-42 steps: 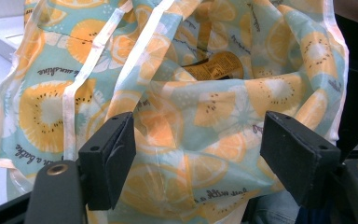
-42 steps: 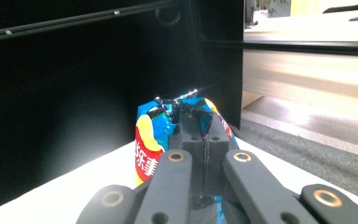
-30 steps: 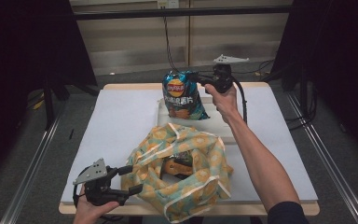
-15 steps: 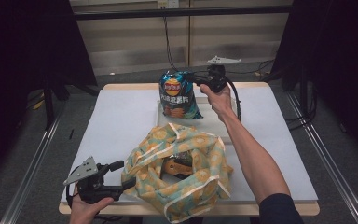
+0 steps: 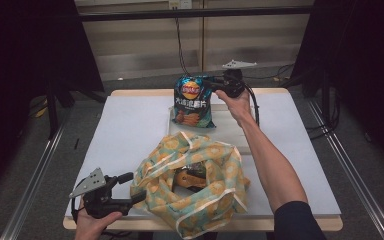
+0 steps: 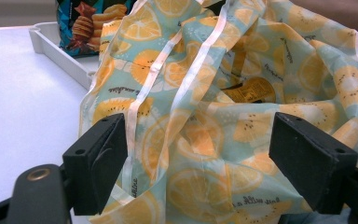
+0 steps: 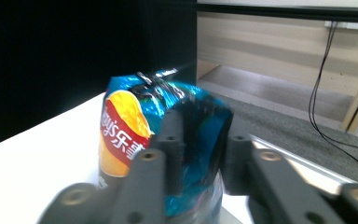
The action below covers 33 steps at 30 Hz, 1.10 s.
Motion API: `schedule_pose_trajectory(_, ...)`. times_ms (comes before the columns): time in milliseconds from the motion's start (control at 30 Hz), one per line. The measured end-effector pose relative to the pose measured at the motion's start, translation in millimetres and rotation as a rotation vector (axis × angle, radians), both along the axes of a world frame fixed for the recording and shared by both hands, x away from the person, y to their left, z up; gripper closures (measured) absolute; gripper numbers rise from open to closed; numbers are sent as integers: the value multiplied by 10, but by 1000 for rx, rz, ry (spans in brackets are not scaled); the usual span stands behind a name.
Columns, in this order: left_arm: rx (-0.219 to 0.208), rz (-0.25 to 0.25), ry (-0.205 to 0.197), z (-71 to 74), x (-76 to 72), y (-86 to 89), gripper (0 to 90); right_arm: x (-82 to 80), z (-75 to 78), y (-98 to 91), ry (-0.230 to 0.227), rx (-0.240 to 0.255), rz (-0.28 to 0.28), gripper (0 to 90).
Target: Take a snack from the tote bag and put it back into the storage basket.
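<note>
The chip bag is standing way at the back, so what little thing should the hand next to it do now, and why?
Probably close the right gripper on the top of the chip bag. Its fingers have just been opening and now sit on either side of the bag's crinkled top without squeezing it. The bag stands upright in a white tray, and the fruit-print tote bag lies open by the left gripper, which is open at its edge.

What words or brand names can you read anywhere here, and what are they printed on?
"乐事" in white on the red band of the logo, on the blue chip bag.
White Chinese characters lower on the chip bag, seen from the high view: too blurred to read.
Small dark script on the lemon-print tote bag: too small to read.
</note>
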<state>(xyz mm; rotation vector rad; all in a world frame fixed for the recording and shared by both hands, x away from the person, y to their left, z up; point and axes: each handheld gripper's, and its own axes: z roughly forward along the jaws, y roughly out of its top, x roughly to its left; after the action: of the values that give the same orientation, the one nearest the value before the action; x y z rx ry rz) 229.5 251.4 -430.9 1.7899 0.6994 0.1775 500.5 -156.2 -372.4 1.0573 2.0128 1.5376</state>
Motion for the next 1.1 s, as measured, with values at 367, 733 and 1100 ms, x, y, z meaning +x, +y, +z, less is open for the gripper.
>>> schedule_pose_trajectory(367,4,8,6,-9,6,12,191,1,-24,-122,54,30,-35,272)
schedule_pose_trajectory(733,6,11,11,-11,12,16,186,-107,48,-290,43,32,-82,165)
schedule_pose_trajectory(1100,2,22,10,-9,13,30,186,-380,148,-309,8,18,-36,552)
